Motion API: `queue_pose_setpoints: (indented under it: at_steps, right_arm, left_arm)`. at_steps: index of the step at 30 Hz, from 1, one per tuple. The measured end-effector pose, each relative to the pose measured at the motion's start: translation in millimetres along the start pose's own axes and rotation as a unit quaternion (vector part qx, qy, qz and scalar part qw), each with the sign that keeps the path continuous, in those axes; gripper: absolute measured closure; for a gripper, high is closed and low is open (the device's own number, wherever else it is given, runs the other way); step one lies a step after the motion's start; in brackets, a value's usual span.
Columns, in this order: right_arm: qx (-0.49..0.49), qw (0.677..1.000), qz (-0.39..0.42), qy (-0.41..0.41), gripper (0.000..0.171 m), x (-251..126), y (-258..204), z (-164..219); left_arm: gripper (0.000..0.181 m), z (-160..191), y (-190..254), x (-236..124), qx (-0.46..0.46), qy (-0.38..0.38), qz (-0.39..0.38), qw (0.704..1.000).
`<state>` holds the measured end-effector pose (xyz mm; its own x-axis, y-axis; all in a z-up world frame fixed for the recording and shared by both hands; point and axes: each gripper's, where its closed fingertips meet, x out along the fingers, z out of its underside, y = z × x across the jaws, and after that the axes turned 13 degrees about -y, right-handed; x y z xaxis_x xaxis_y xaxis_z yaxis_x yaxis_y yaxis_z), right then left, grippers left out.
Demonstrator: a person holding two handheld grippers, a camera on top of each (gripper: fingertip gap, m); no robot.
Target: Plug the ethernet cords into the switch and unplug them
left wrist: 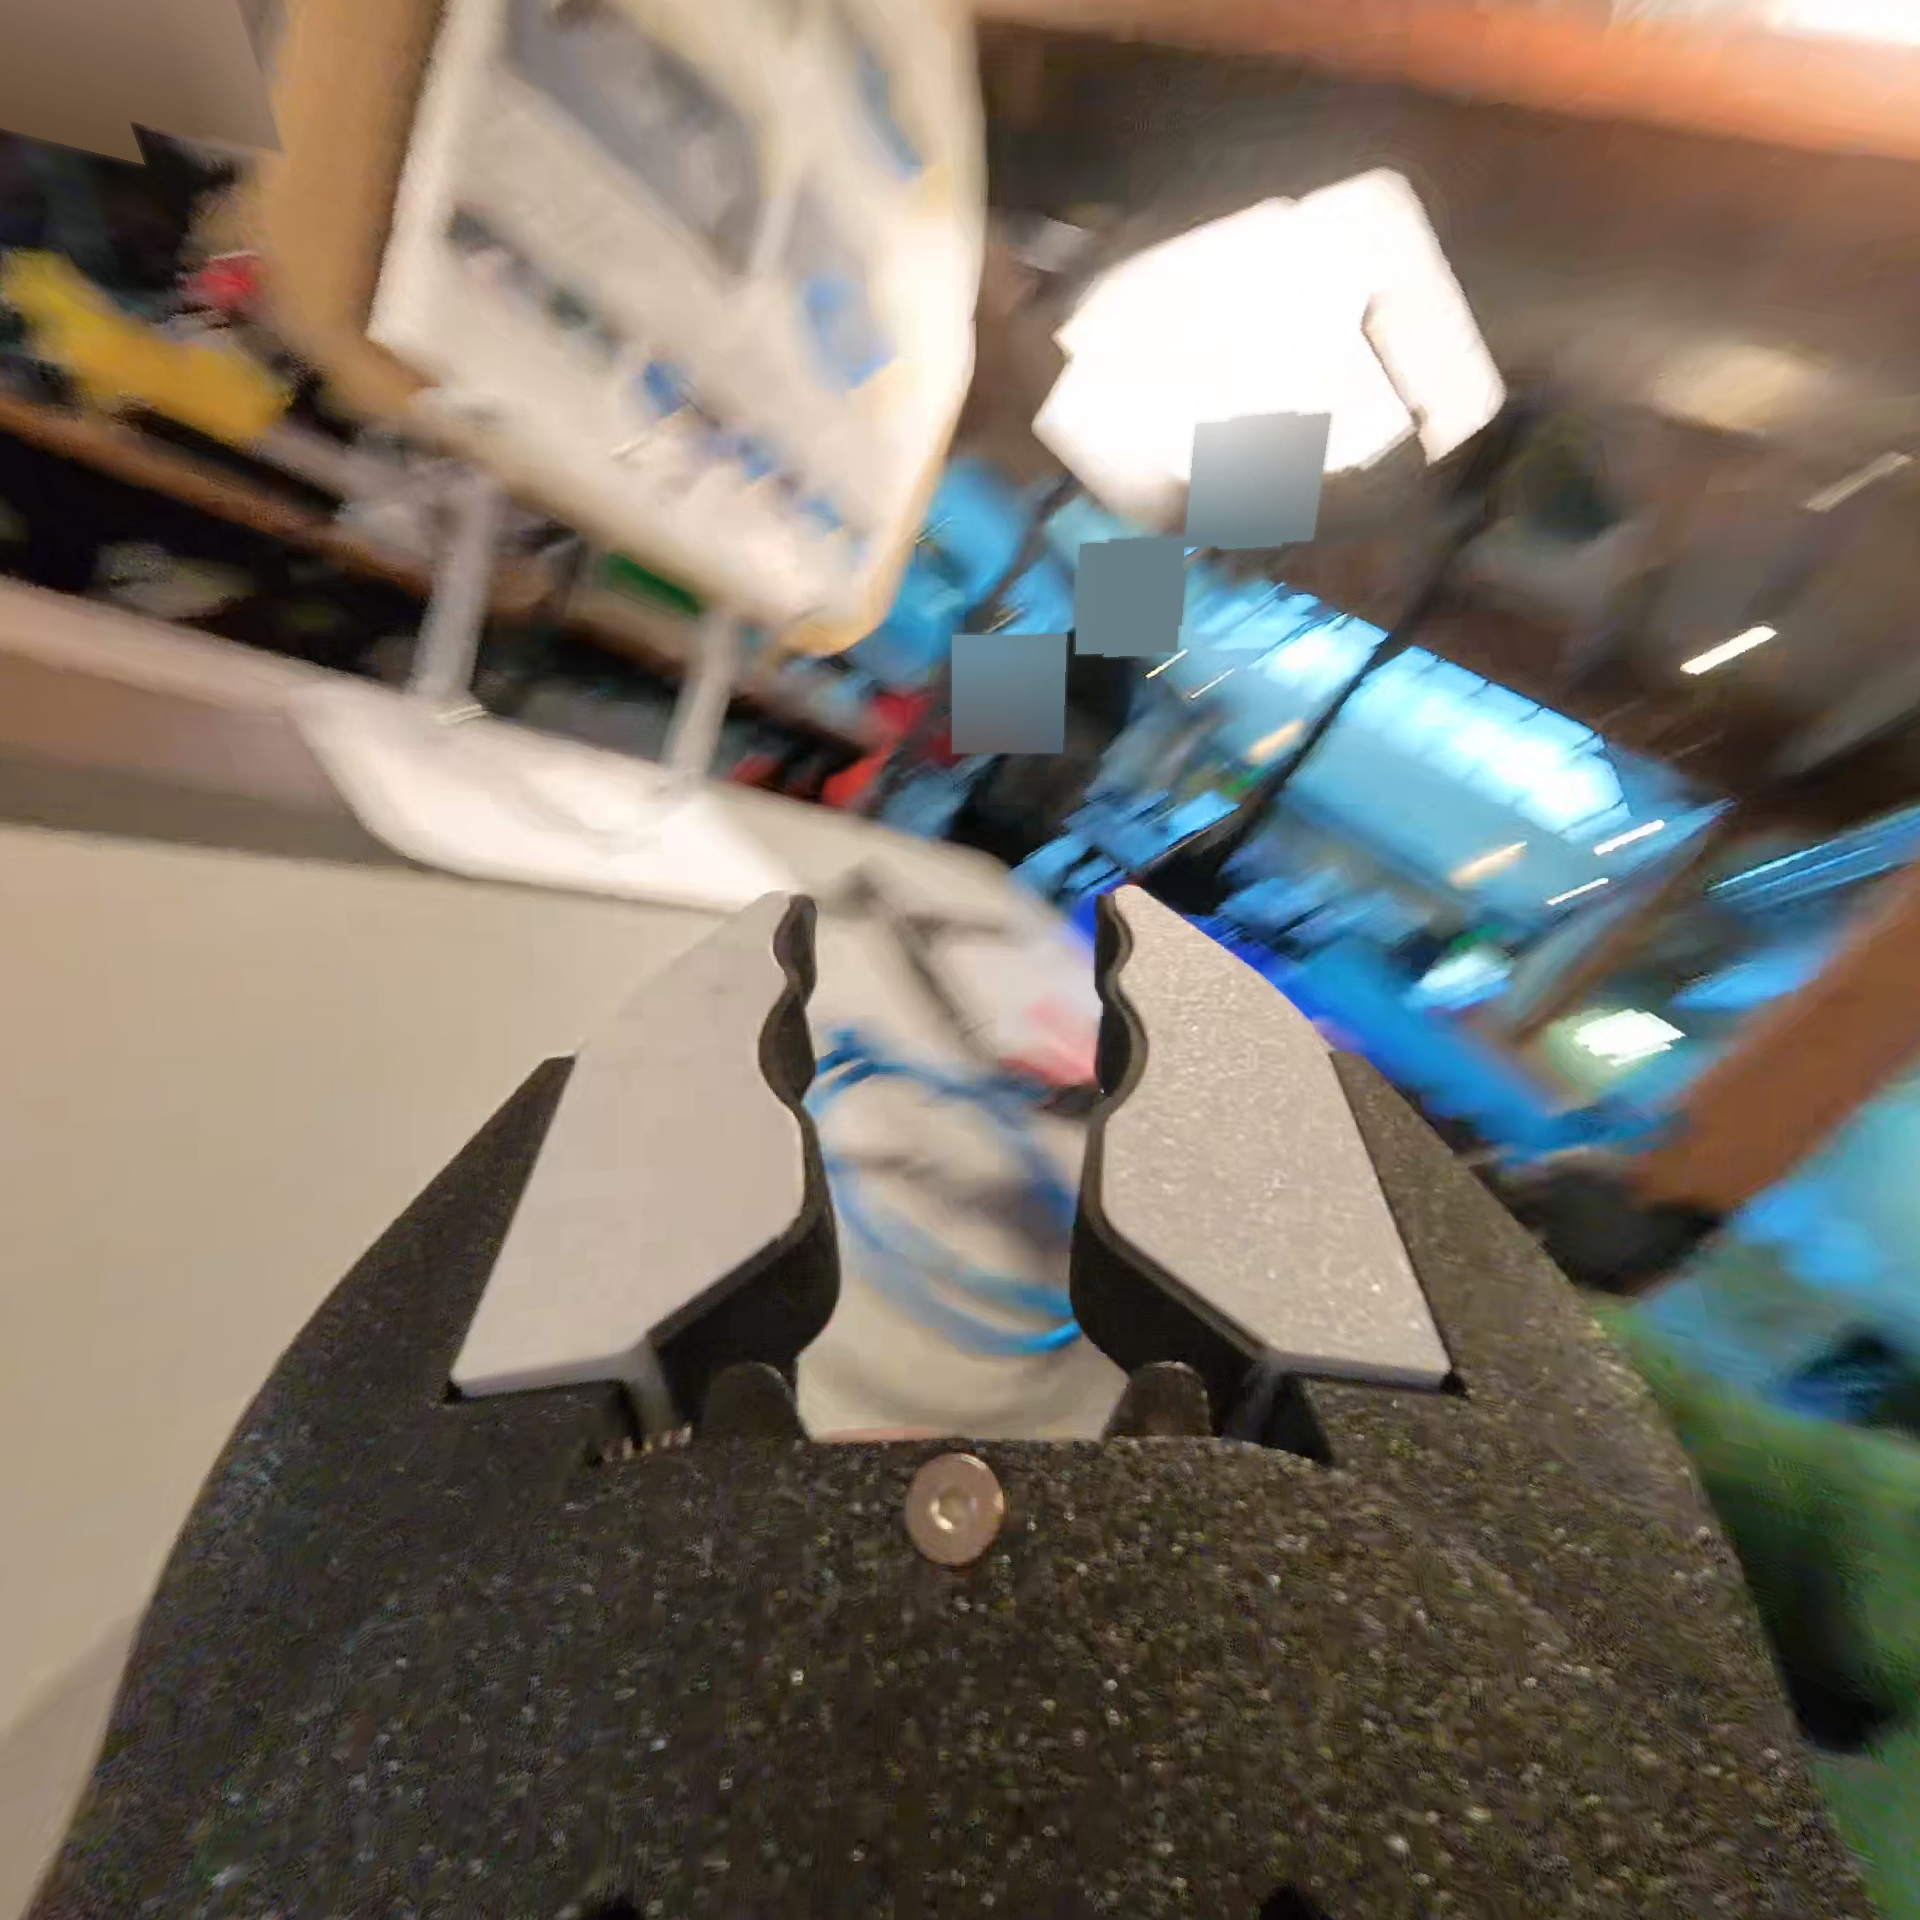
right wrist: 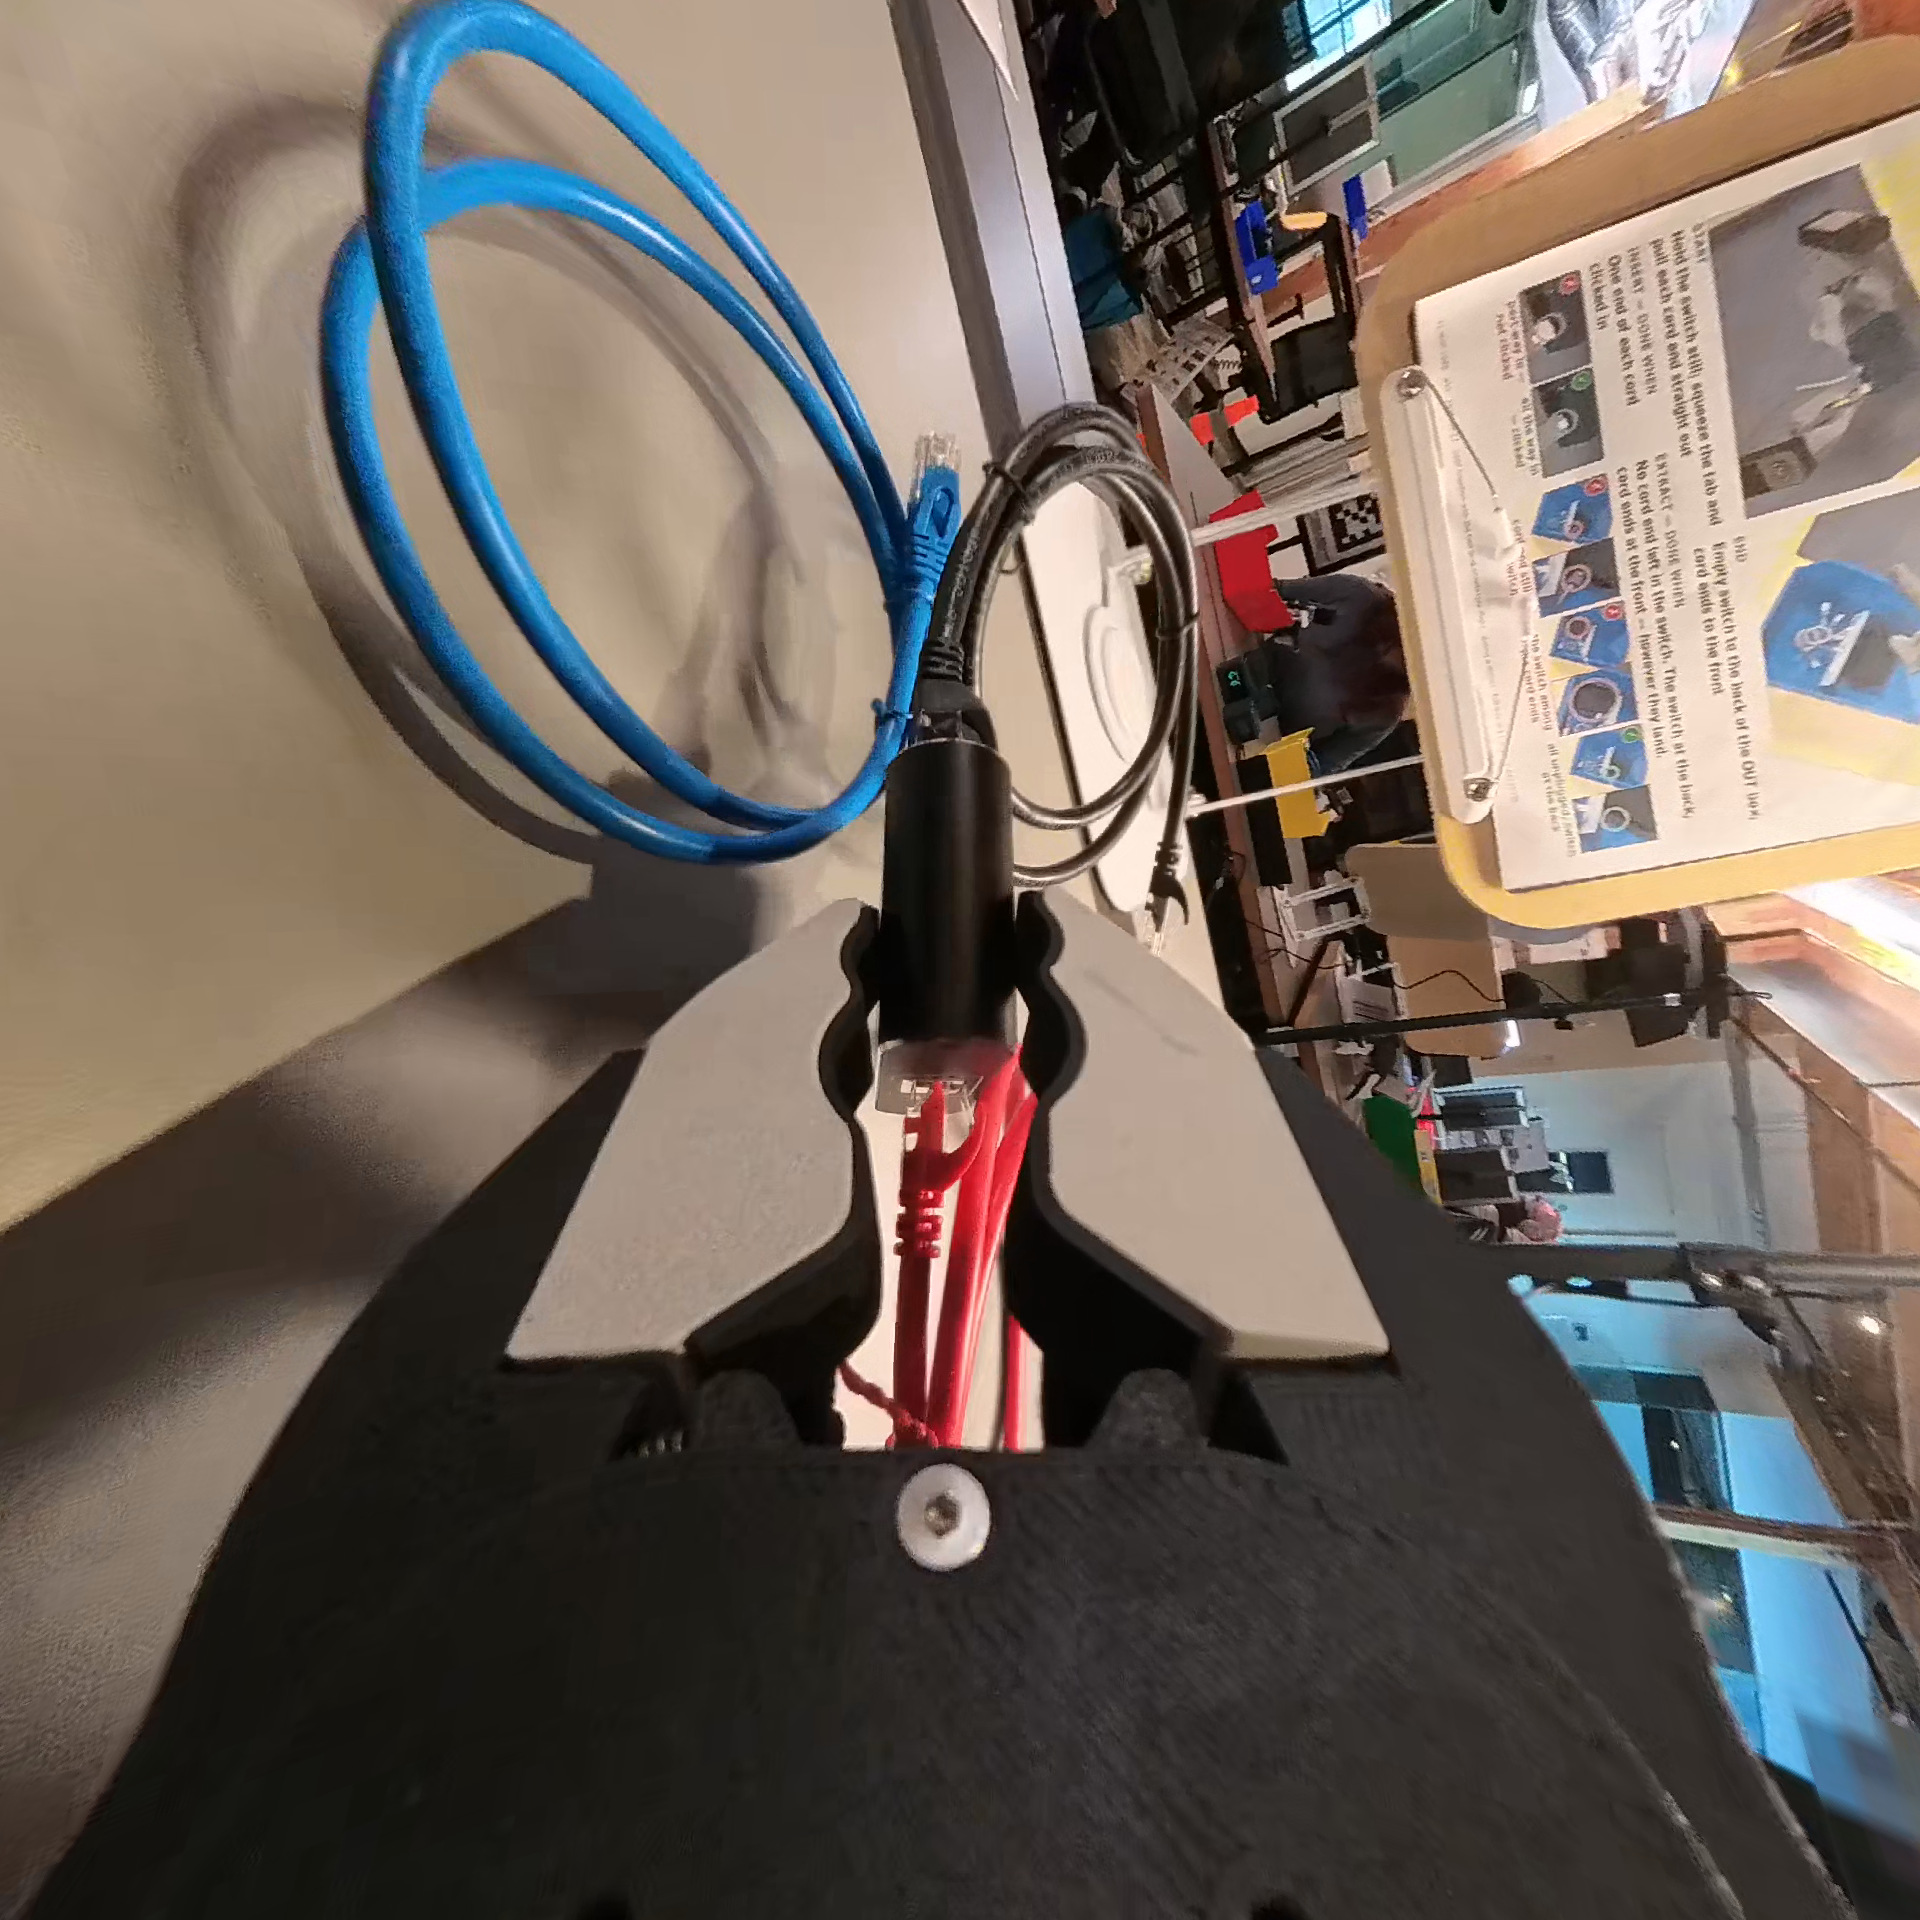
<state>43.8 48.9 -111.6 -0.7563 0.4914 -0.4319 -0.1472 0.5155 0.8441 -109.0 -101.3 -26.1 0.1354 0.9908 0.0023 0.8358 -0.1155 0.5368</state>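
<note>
In the right wrist view our right hand-held gripper (right wrist: 943, 914) is clamped on a small black box-shaped switch (right wrist: 943, 883), seen edge-on between the grey jaws and lifted off the pale beige tabletop (right wrist: 208, 520). A red ethernet cord with a clear plug (right wrist: 928, 1132) sits in the near face of the switch, its red loops trailing back between the jaws. On the far face a thin black coiled ethernet cord (right wrist: 1091, 623) and a blue coiled ethernet cord (right wrist: 582, 436) both appear plugged in; the blue cord's free plug hangs loose just beside the black one.

In the left wrist view our left hand-held gripper (left wrist: 951, 914) is open and empty, jaws standing apart, with everything beyond it badly blurred; we can only make out blue loops on the tabletop ahead.

We judge that the plugging is done, or nearly, and unplugging is the step in hand. The next move calls for the left hand-held gripper to reach a plug, squeeze its tab, and pull straight out while the right holds the switch still
</note>
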Motion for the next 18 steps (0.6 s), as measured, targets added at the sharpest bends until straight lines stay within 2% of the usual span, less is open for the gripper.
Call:
queue_pose_setpoints:
  at_steps: [1,3,5,9,12,15,18]
  right_arm:
    - [-0.001,1.0,0.006,-0.002,0.145,-2,4,1]
    - [-0.005,1.0,0.024,-0.007,0.145,-7,14,5]
    - [-0.014,0.998,0.054,-0.017,0.145,-15,32,9]
    - [0.009,0.994,0.104,-0.038,0.146,-47,88,24]
    - [0.024,0.988,0.136,-0.076,0.146,-82,138,53]
    - [0.041,0.975,0.16,-0.15,0.146,-117,183,108]
    - [0.078,0.949,0.165,-0.257,0.146,-144,206,188]
  left_arm:
    - [0.129,10,-22,-1,0.032,-0.045,-0.066,0.996]
    - [0.129,27,-57,-7,0.107,-0.132,-0.17,0.971]
    - [0.129,41,-77,-14,0.164,-0.187,-0.225,0.942]
    - [0.129,52,-74,-14,0.194,-0.221,-0.219,0.93]
    - [0.129,61,-74,-12,0.207,-0.251,-0.22,0.92]
    - [0.129,68,-73,-10,0.227,-0.271,-0.223,0.908]
    - [0.129,74,-71,-8,0.247,-0.285,-0.226,0.898]
